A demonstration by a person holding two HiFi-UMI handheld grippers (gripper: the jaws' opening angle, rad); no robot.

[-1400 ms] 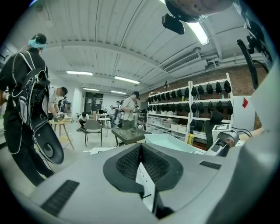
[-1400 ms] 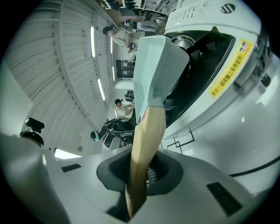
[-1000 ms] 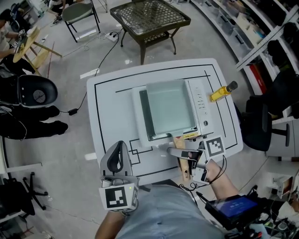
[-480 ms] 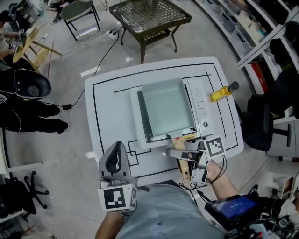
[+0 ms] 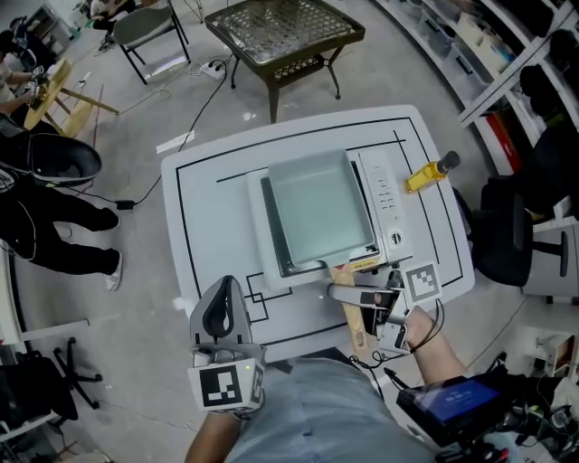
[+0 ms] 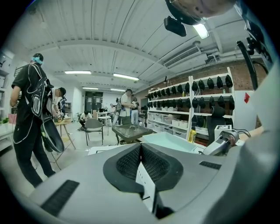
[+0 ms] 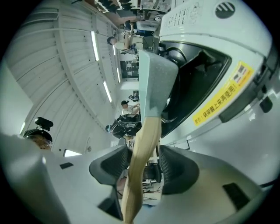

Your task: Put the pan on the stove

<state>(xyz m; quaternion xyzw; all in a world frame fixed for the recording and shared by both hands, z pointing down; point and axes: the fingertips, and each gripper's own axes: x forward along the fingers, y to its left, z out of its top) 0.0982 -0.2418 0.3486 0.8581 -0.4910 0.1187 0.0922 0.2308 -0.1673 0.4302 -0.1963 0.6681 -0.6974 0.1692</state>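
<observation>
Head view puts the square pale-green metal pan flat on the white electric stove — placement looks done. The right gripper has just been opening: jaws wide, astride the pan's wooden handle without pressing. The left gripper is closed, empty. What remains — backing off.

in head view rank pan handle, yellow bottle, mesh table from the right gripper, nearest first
Right gripper, whose jaws have just been opening:
1. Pan handle, between its jaws.
2. Yellow bottle, at the white table's right edge.
3. Mesh table, on the floor beyond.
</observation>
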